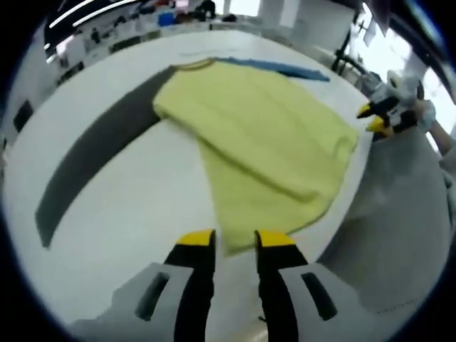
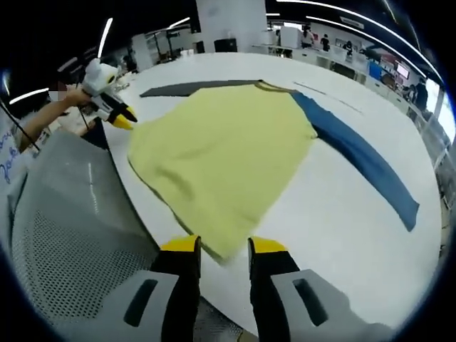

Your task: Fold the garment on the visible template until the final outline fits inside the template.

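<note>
- Left gripper [image 1: 234,241] jaws parted, holding nothing, at the shirt's [image 1: 263,135] near hem.
- Right gripper [image 2: 223,248] likewise (opposite corner).
- Shirt lies across the table's [image 1: 142,206] near edge; uneven pulls could skew the fold beyond the template [image 1: 92,153].

garment [image 1: 256,135] spread on table [image 1: 135,206], sleeves [image 2: 356,153] out to both sides, grippers [image 1: 235,239] at opposite hem corners

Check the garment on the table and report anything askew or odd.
The yellow garment lies skewed with a fold across its body, one edge hanging toward the table's edge. It has mismatched sleeves: grey and blue.
</note>
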The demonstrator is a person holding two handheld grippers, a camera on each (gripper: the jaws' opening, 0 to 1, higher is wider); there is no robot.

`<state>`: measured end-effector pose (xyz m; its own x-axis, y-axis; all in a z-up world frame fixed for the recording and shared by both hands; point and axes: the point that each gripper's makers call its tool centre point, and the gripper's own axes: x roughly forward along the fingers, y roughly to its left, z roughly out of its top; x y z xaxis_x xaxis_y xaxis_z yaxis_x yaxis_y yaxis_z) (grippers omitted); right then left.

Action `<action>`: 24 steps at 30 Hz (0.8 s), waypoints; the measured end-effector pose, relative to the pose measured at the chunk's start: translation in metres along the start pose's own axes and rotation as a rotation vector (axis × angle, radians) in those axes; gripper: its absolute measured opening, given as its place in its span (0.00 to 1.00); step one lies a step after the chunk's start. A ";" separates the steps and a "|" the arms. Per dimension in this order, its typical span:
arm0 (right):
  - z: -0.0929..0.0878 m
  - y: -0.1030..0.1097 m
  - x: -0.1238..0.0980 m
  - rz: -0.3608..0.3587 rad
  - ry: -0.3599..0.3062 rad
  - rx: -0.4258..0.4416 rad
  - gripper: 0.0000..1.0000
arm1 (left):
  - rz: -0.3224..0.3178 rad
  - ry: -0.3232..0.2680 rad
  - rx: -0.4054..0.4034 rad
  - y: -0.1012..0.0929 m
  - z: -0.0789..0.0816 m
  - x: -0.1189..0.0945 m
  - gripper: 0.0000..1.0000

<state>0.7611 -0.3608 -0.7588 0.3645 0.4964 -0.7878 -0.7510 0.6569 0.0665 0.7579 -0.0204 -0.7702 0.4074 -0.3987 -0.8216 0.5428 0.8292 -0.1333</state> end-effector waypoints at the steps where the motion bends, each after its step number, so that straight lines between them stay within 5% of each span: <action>1: 0.000 0.000 0.001 -0.001 -0.003 0.003 0.21 | 0.000 0.001 -0.004 0.000 -0.001 0.001 0.18; 24: -0.012 0.004 0.017 -0.010 0.093 -0.009 0.14 | 0.025 0.039 0.022 0.004 -0.007 0.005 0.16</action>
<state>0.7572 -0.3566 -0.7791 0.3191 0.4348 -0.8421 -0.7530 0.6559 0.0533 0.7571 -0.0158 -0.7788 0.3924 -0.3626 -0.8453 0.5490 0.8297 -0.1011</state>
